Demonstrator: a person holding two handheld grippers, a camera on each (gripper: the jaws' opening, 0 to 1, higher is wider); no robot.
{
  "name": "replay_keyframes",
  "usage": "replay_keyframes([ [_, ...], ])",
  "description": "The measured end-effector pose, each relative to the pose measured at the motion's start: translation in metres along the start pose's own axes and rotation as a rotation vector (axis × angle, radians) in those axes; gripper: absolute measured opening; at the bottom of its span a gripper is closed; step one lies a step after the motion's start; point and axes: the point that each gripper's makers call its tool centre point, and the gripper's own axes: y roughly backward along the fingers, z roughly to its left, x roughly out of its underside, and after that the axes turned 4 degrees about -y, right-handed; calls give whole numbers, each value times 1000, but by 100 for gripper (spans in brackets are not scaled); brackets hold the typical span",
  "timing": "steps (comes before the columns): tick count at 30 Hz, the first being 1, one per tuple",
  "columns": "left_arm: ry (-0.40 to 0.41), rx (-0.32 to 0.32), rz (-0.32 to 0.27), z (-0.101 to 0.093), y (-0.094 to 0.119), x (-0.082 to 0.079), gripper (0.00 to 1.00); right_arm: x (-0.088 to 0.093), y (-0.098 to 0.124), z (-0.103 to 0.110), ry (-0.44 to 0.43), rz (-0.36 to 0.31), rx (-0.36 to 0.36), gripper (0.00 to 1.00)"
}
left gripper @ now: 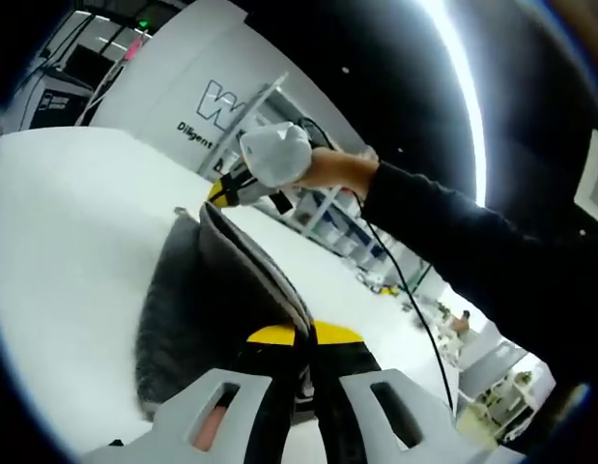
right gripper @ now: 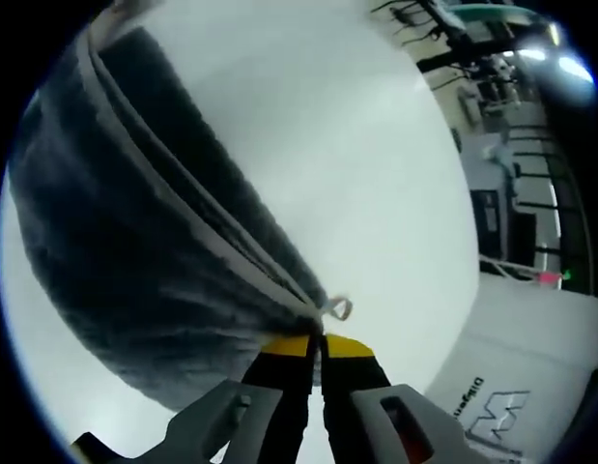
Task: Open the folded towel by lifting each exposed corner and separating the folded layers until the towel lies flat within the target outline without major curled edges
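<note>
A dark grey towel (left gripper: 197,309) with a pale hem hangs lifted above the white table (left gripper: 67,222), stretched between both grippers. My left gripper (left gripper: 303,338) is shut on one corner of it, yellow pads pressed together. In the left gripper view the right gripper (left gripper: 226,193), held by a hand in a white glove, is clamped on the far corner. In the right gripper view the towel (right gripper: 125,242) fans out up and to the left from my right gripper (right gripper: 318,343), shut on its bunched corner beside a small hanging loop (right gripper: 339,308).
The white table (right gripper: 356,164) stretches under the towel. A person's dark sleeve (left gripper: 472,242) crosses the left gripper view. A white wall panel with lettering (left gripper: 207,111) and shelving (left gripper: 327,217) stand beyond the table; more equipment (right gripper: 501,145) lines the right gripper view's right side.
</note>
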Motion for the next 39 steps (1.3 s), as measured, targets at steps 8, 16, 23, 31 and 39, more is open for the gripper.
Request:
replay_keyframes([
  [8,-40,16,4,-12,-4,1,2,11,12,-1,-38,2,22,0],
  [16,-57,30,3,-13,-13,-5,2,20,19,0,-54,11,41,0],
  [23,-116,35,10,-14,-23,-12,2,35,26,6,-73,25,63,0],
  [31,-171,62,17,-34,-27,-5,2,50,37,11,-100,28,87,0],
  [39,-203,82,33,-51,-31,1,2,68,50,19,-122,34,128,0],
])
